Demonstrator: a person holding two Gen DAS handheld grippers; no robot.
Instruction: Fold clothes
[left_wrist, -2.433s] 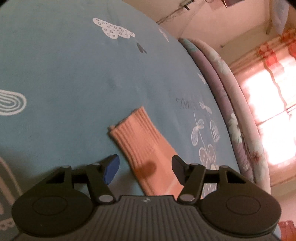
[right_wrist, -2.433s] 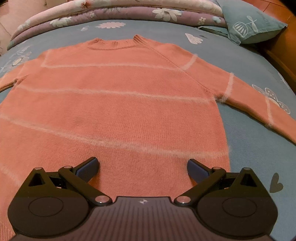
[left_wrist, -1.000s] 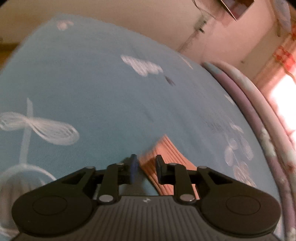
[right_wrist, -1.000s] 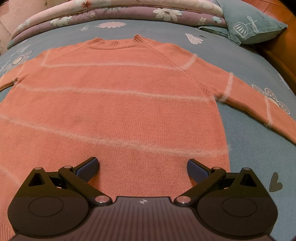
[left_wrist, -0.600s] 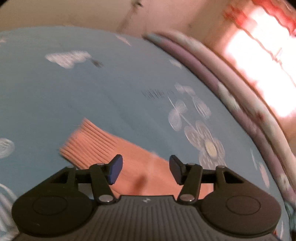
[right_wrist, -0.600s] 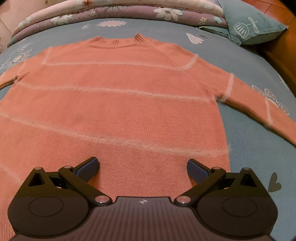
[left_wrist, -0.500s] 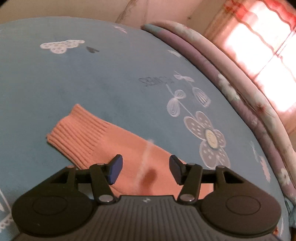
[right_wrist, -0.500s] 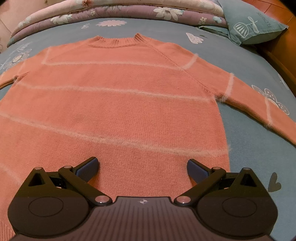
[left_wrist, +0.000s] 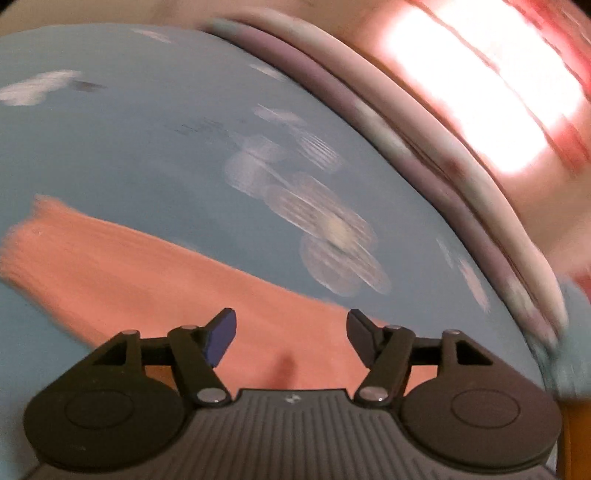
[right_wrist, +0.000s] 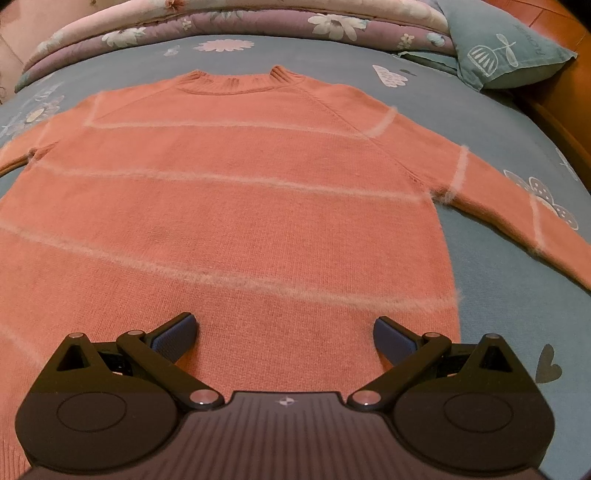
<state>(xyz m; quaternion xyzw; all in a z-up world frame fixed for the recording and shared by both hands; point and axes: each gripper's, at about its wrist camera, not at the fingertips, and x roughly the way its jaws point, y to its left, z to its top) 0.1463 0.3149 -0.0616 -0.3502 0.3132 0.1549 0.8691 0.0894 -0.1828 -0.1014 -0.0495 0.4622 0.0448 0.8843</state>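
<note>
An orange knitted sweater (right_wrist: 236, 206) with pale stripes lies flat on the blue bedsheet (right_wrist: 491, 280), neck away from me, both sleeves spread out. My right gripper (right_wrist: 283, 336) hovers open over its lower hem with nothing between the fingers. In the blurred left wrist view one sleeve (left_wrist: 122, 273) runs across the sheet, its cuff at the far left. My left gripper (left_wrist: 291, 334) hangs over that sleeve; its jaws are opening, and the pads press on nothing.
Rolled floral quilts (right_wrist: 229, 18) line the far side of the bed, with a teal pillow (right_wrist: 506, 55) at the right. A wooden bed frame (right_wrist: 554, 107) borders the right side. A bright curtained window (left_wrist: 480, 88) shows in the left wrist view.
My left gripper, shut on the sleeve cuff a second ago, has opened and let it go. It then swung along the sleeve, so the cuff now lies far left. The right gripper stayed still.
</note>
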